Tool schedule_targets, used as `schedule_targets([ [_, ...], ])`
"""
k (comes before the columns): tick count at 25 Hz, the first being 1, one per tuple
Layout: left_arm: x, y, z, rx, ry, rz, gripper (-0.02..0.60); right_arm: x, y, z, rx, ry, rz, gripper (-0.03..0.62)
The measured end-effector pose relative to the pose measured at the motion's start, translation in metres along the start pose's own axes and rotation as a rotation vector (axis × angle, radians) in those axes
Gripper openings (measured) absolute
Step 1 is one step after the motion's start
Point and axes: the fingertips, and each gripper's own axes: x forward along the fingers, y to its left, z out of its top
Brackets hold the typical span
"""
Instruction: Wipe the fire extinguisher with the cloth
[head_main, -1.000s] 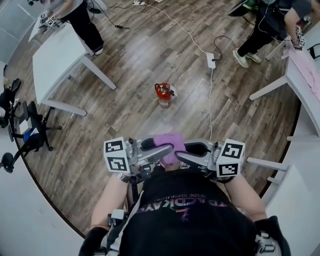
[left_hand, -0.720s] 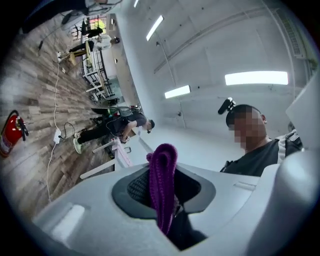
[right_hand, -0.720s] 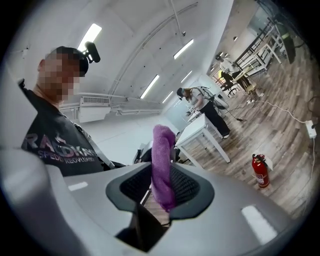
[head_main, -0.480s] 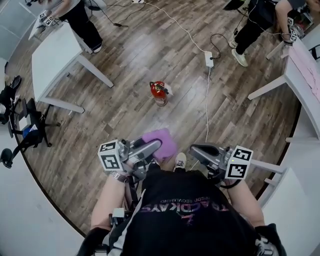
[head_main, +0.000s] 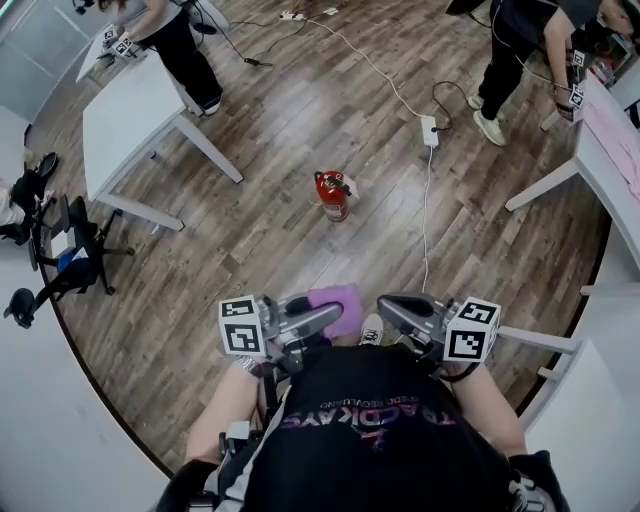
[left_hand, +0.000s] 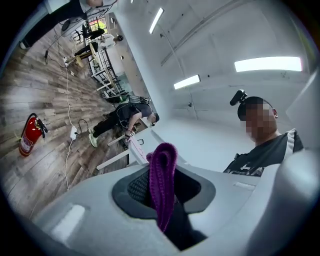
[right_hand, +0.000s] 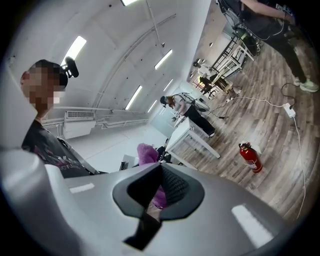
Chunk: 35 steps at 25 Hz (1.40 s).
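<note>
Lettering on the person's black shirt (head_main: 375, 440) is showing upside down, too unclear to read for sure. Just past it, the left gripper (head_main: 335, 314) is clamping the purple cloth (head_main: 338, 298), which is bulging out beyond its jaws. The right gripper (head_main: 386, 306) has just been closing and is sitting clenched with nothing between its jaws. Both are hovering well short of the red fire extinguisher (head_main: 334, 195), which is standing upright on the wooden floor (head_main: 280, 230) straight beyond them, its white label too small to read.
</note>
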Motion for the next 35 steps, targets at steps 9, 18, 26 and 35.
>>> schedule_targets([
  [9,-0.021,0.001,0.005,-0.006,-0.034,0.022,0.075,0.023,0.012,-0.013,-0.022,0.059,0.024,0.003],
  [18,-0.027,0.0,0.008,-0.013,-0.039,0.021,0.075,0.031,0.016,-0.018,-0.039,0.078,0.029,0.003],
  [26,-0.029,0.0,0.014,-0.011,-0.049,0.023,0.075,0.034,0.017,-0.017,-0.035,0.078,0.038,0.003],
  [35,-0.026,0.006,0.017,-0.024,-0.057,0.024,0.075,0.035,0.01,-0.018,-0.043,0.095,0.044,0.003],
])
